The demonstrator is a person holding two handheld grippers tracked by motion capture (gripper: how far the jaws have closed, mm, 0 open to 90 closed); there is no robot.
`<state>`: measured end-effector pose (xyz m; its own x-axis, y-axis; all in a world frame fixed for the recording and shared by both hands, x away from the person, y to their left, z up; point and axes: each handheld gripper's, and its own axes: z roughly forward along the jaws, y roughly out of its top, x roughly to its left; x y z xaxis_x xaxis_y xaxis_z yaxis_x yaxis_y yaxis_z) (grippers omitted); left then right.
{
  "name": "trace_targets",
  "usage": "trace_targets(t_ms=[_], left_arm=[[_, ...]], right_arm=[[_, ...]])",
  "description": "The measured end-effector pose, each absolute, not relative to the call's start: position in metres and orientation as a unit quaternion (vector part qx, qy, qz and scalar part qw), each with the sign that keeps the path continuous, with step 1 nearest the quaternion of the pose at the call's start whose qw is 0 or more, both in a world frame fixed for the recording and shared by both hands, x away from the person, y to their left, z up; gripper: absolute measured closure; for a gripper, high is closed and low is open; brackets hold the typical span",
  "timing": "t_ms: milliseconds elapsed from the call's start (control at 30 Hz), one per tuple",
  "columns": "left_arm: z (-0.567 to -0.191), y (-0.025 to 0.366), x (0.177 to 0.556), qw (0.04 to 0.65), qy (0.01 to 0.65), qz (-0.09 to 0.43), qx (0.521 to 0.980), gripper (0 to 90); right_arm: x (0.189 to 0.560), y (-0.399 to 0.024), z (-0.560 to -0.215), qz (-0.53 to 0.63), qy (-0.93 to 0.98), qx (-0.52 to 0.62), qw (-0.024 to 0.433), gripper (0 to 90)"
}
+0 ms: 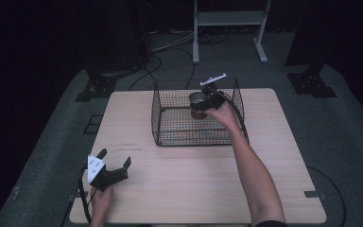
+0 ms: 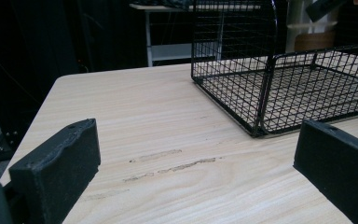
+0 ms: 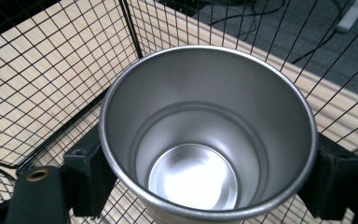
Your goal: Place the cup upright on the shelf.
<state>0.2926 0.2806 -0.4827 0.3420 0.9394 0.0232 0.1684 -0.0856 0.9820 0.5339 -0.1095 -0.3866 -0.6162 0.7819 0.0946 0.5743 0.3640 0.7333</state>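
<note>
Inside the black wire-mesh basket (image 1: 170, 101), the right tool (image 1: 207, 100) grips the shiny steel tumbler (image 3: 208, 135); it should lower level, releasing only once seated; left tool (image 1: 115, 158) idle, released

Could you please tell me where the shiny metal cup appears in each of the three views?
High view: shiny metal cup, upper middle, inside the black wire basket.
Left gripper view: top right, behind the mesh.
Right gripper view: centre, seen from above.
Shared landmark: the basket.

No text, label, brand, number or sign can be read on anything in these views.
</note>
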Motion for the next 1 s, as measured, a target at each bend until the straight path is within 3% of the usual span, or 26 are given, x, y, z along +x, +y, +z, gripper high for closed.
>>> trace_targets(t_ms=[1000], left_arm=[[-0.483, 0.281, 0.293, 0.517, 0.436, 0.373, 0.635, 0.0]], right_arm=[[0.543, -0.108, -0.406, 0.324, 0.838, 0.415, 0.146, 17.4]])
